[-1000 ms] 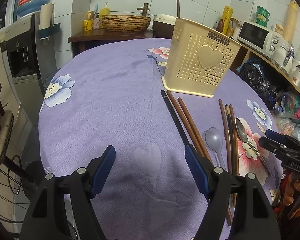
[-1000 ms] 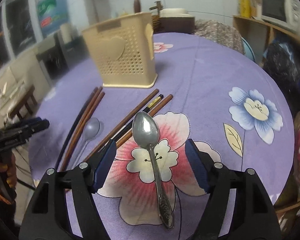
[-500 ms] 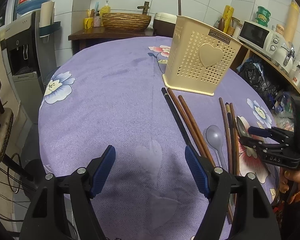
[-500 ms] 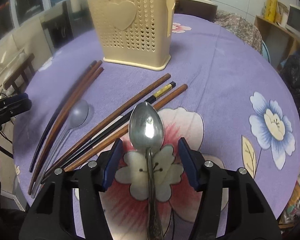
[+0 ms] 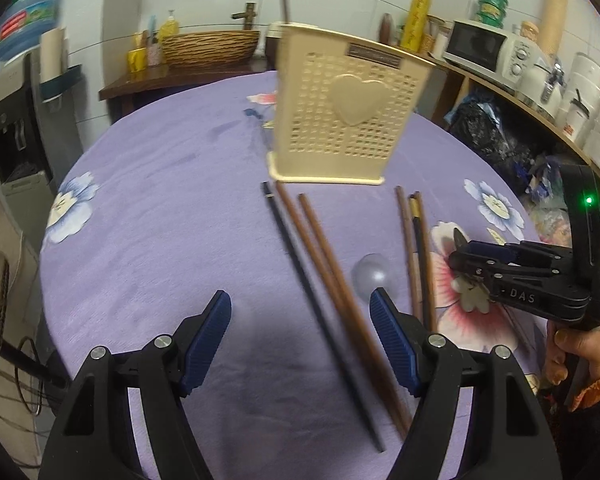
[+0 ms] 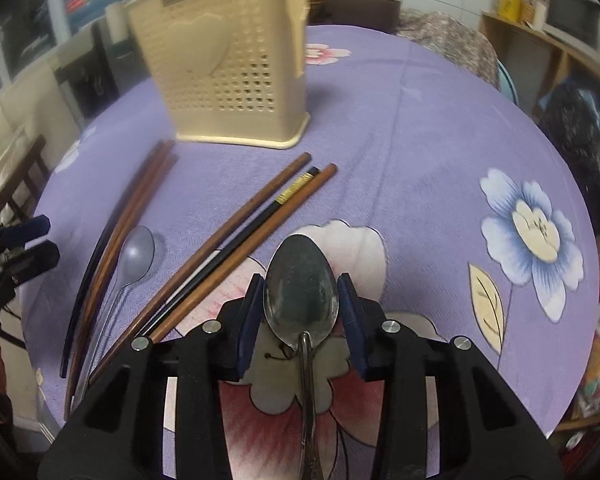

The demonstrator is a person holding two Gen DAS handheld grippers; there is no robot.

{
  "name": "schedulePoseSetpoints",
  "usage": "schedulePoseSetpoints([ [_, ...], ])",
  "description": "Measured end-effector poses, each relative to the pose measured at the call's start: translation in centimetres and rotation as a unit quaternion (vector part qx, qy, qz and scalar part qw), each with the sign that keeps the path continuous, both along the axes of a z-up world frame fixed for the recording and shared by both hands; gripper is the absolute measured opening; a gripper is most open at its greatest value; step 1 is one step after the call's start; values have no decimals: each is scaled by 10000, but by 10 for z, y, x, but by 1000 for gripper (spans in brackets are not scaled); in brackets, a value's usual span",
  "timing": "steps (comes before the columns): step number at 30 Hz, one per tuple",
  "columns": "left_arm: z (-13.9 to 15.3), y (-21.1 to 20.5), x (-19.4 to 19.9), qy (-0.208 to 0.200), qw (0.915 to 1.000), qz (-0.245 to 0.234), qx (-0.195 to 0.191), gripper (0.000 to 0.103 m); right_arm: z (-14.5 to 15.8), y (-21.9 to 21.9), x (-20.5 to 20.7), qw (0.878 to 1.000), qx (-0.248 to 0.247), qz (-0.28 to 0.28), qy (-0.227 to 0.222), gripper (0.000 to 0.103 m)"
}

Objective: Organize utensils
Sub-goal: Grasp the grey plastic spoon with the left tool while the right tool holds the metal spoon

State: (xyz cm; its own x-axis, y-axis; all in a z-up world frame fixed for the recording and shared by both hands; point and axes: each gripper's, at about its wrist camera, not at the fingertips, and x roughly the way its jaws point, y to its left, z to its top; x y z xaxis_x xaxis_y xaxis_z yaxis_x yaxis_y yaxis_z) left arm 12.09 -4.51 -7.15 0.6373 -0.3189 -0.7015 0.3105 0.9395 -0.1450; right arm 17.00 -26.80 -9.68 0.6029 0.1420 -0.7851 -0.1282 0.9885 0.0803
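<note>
The metal spoon (image 6: 301, 300) is flanked at its bowl by the right tool (image 6: 302, 312), whose jaws have just been closing and look to be touching its edges. It lies on the purple worktop (image 6: 420, 160), near the cream utensil holder (image 6: 228, 60). The left tool (image 5: 300, 340) is held wide apart above the chopsticks (image 5: 324, 280), gripping nothing.

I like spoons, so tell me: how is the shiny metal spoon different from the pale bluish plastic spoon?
The shiny metal spoon has a darker, mirror-like bowl; the pale bluish plastic spoon looks dull and see-through. The metal spoon's bowl sits between the right gripper pads, which have just been closing around it; the plastic spoon lies untouched beside the brown chopsticks. The metal spoon rests on the pink flower print, the plastic one on plain purple tablecloth. Both lie flat, bowl up, toward the beige holder.
</note>
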Motion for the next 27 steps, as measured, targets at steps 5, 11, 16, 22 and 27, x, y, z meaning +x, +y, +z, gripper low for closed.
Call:
schedulePoseSetpoints([
  [5,-1,-37,6,-2,9988,-463,185,65,-1,-4,-8,9998,102,-168,-51,38],
  [11,-8,-67,25,34,9975,-555,444,57,-1,-3,-7,9995,139,-253,-95,38],
  [16,-12,-81,47,116,9965,-443,698,52,-2,-1,-8,9995,112,-265,-128,39],
  [22,-21,-91,49,270,9938,-519,948,48,-2,-1,-9,9995,94,-255,-145,39],
  [27,-20,-86,37,289,9940,-579,880,45,-2,-1,-9,9995,71,-270,-162,39],
])
